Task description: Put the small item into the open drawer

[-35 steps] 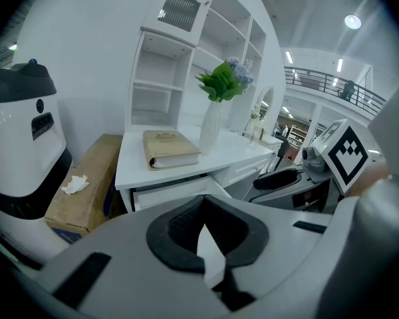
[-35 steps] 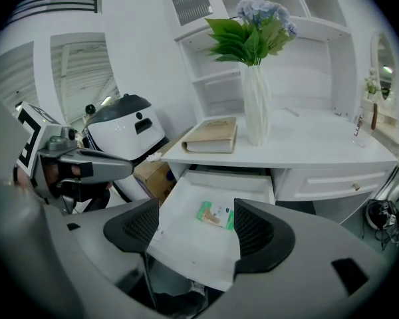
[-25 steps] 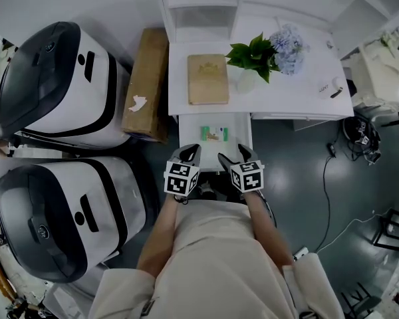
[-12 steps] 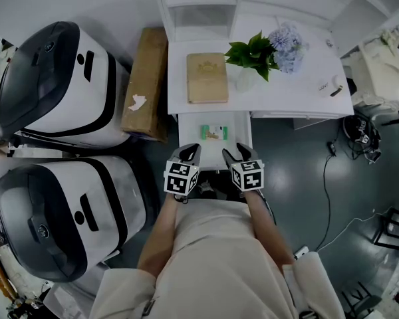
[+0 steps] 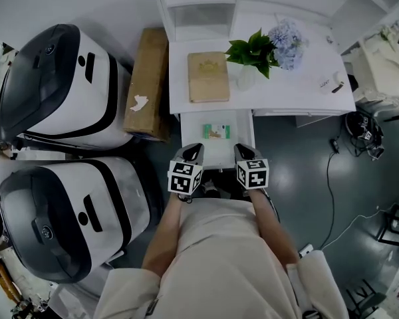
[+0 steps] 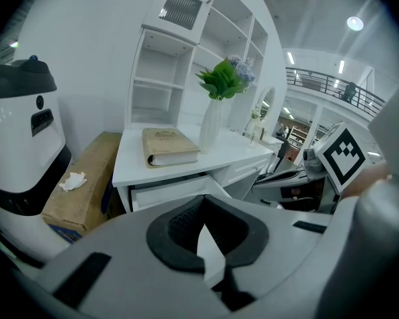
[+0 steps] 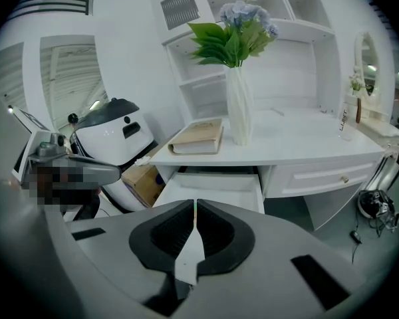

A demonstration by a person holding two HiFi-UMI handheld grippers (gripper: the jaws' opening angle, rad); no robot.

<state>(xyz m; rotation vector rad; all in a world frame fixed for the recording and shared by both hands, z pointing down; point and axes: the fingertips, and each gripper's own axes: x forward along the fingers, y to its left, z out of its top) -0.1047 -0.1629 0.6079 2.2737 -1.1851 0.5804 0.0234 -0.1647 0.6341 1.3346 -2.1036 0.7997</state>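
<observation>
A white drawer (image 5: pixel 218 151) stands pulled out from under the white desk (image 5: pixel 292 95). A small green and white item (image 5: pixel 216 131) lies inside it toward the back. My left gripper (image 5: pixel 191 153) hovers at the drawer's front left corner, its jaws shut with nothing between them (image 6: pixel 201 203). At the front right corner my right gripper (image 5: pixel 245 153) has just been closing; its jaws now meet on nothing (image 7: pixel 194 205). The right gripper view shows the drawer (image 7: pixel 216 188) below the jaws, but not the item.
On the desk lie a tan book (image 5: pixel 208 77) and a white vase with a green plant and blue flowers (image 5: pixel 247 78). A cardboard box (image 5: pixel 146 82) stands left of the desk. Two large white and black machines (image 5: pixel 66 85) (image 5: pixel 73 211) fill the left. A cable (image 5: pixel 329 178) runs over the floor.
The right gripper's jaws have gone from wide open to shut, with nothing caught between them. The left gripper has kept still.
</observation>
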